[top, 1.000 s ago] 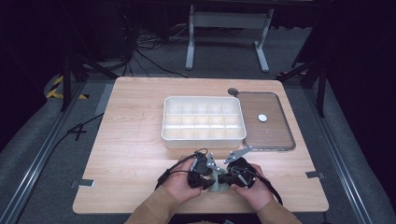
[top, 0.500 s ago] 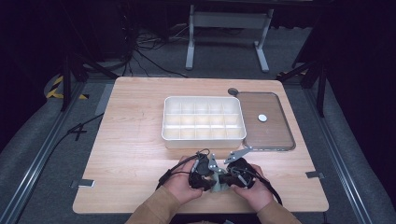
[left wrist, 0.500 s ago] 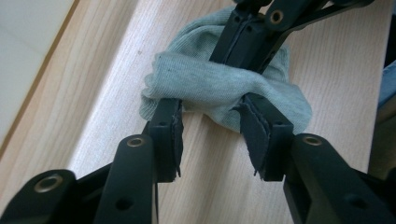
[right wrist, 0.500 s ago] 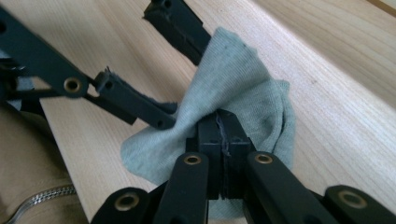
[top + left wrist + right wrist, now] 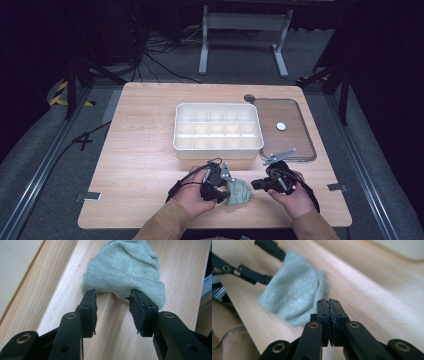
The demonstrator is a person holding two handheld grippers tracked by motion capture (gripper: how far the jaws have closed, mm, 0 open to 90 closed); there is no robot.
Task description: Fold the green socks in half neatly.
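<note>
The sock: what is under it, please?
The sock lies directly on the wooden table, and bare wood shows all around it. Whether something small is below or inside it cannot be seen, because the grey-green fabric covers that spot.

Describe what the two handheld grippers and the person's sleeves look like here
Both grippers are matte black. The left gripper has two flat jaws with brass-coloured rivets and worn, ragged black rubber pads. The right gripper is built the same way. In the high view, black cables trail from them, each carries a grey three-cornered plate on top, and the person wears tan long sleeves.
</note>
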